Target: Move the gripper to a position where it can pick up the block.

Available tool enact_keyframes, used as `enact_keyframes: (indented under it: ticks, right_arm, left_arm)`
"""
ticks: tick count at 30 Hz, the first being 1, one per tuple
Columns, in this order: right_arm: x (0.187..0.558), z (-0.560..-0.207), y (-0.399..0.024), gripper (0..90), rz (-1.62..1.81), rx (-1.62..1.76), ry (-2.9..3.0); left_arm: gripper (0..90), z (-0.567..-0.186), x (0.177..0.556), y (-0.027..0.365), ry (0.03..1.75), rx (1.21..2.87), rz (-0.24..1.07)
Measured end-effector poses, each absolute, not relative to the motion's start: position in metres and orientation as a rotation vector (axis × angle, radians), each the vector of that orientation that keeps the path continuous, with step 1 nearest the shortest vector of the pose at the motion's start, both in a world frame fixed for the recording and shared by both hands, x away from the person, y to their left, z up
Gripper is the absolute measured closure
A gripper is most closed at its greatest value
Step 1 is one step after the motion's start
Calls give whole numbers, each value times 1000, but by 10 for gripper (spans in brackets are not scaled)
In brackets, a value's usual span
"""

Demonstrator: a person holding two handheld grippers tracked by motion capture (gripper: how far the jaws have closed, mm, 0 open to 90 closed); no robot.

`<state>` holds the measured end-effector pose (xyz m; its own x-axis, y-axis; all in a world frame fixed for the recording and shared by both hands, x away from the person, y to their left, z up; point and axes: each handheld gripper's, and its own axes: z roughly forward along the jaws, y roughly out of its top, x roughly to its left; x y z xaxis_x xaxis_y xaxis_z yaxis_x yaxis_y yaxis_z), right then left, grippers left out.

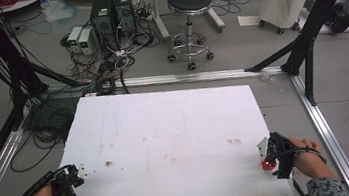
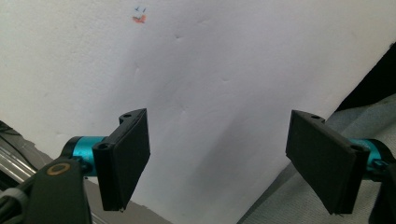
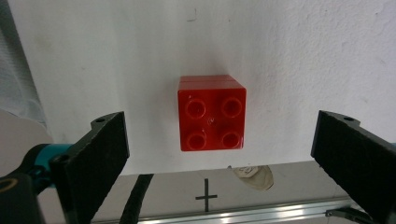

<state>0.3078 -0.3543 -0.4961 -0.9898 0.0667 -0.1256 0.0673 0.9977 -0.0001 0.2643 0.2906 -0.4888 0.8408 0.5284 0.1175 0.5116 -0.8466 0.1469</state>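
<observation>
Red four-stud plastic building block [image 3: 211, 113] is sitting on the white foam table board [image 1: 166, 129] at its right near edge, studs up, untouched. Right gripper [image 3: 219, 149] is hovering over it, jaws wide apart. Left gripper [image 2: 217, 154] is hanging at the left near edge, jaws apart, holding nothing.
</observation>
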Motion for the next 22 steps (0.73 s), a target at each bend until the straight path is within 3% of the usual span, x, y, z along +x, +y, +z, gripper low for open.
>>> enact_keyframes:
  ticks: [22]
  right_arm:
    - [311, -514, -353, 34, -9, 98, 3043]
  left_arm:
    - [221, -489, 265, 291, 820, 2908, 227]
